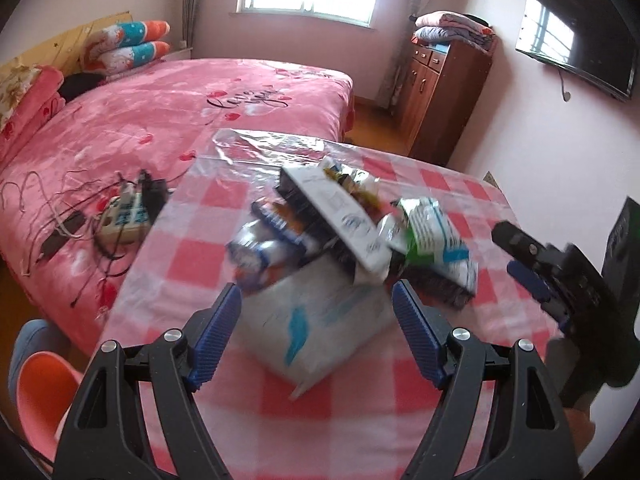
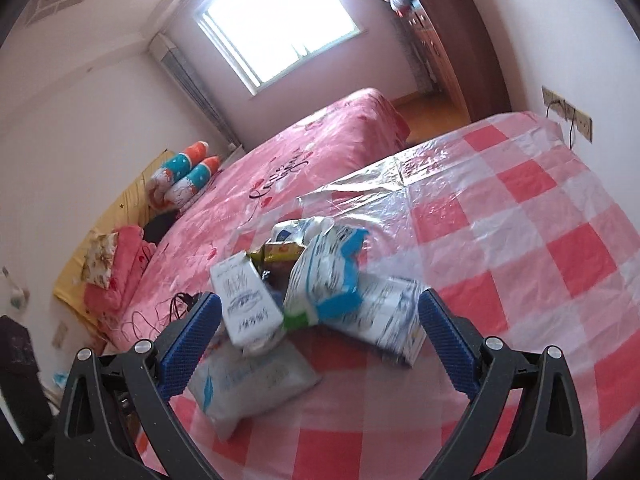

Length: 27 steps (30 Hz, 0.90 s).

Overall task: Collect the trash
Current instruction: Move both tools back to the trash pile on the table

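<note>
A pile of trash lies on the table's pink-checked cloth (image 1: pixel 360 420). In the left wrist view it holds a white carton (image 1: pixel 340 216), a green, white and blue bag (image 1: pixel 432 232), a crumpled blue wrapper (image 1: pixel 260 252) and a soft white packet (image 1: pixel 316 332). My left gripper (image 1: pixel 318 320) is open just above that packet, its pads apart from it. My right gripper (image 1: pixel 516 256) comes in from the right edge. In the right wrist view the right gripper (image 2: pixel 320 340) is open in front of the carton (image 2: pixel 248 304), the bag (image 2: pixel 332 272), a white box (image 2: pixel 384 312) and the soft packet (image 2: pixel 248 380).
A bed with a pink cover (image 1: pixel 180 112) stands beyond the table and carries a power strip with tangled cables (image 1: pixel 124 216). At the back right is a wooden cabinet (image 1: pixel 440 92), with a wall screen (image 1: pixel 580 40) beside it. Wall sockets (image 2: pixel 568 116) sit behind the table's far corner.
</note>
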Tool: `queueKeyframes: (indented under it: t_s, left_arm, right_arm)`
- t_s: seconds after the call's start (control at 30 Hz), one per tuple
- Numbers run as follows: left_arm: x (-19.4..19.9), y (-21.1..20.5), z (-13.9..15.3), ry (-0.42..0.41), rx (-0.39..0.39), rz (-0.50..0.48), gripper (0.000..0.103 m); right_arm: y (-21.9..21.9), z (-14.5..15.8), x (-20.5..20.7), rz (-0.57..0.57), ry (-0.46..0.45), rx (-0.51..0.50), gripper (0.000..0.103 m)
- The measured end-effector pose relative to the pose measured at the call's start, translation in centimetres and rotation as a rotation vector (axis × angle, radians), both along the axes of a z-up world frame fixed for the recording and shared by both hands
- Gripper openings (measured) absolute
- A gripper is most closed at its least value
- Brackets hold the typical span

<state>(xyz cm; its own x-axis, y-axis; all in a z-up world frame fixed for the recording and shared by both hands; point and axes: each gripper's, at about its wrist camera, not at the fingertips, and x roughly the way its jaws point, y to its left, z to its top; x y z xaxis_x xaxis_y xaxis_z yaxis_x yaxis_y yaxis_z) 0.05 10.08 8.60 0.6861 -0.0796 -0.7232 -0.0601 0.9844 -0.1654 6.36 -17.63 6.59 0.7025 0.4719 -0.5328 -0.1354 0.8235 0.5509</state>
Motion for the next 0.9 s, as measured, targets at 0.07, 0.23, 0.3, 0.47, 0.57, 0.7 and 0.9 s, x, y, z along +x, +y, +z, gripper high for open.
queueKeyframes:
  t_s: [0.07,0.23,0.3,0.47,0.57,0.7,0.9]
  left_arm:
    - [2.2,-0.5,-0.3,0.008,-0.002,0.016,0.079]
    - [7.1,-1.4,-1.8,0.062,0.015,0.060,0.079]
    - [8.8,-1.7,-2.6,0.085,0.030,0.083,0.079]
    - [11.9,-2.1,-3.8,0.120,0.076,0.123,0.079]
    - [13.1,-2.2,-4.1,0.127,0.087,0.128,0.079]
    - [14.1,-2.6,-4.6,0.143,0.105,0.134,0.077]
    - [13.7,-3.0,-4.8,0.107,0.107,0.144,0.073]
  right_arm:
    - [-0.1,-0.3,1.3,0.019,0.027,0.014,0.097]
    - [0.9,-1.3,3.6,0.061,0.065,0.016,0.094]
    - [1.4,-1.8,4.0,0.073,0.080,0.016,0.083]
    - [1.7,-2.5,4.5,0.074,0.071,0.004,0.079]
    - [2.1,-2.8,4.6,0.080,0.062,-0.020,0.079]
    - [2.3,-3.0,4.9,0.094,0.055,-0.020,0.079]
    - [2.7,-3.1,4.9,0.103,0.041,-0.062,0.069]
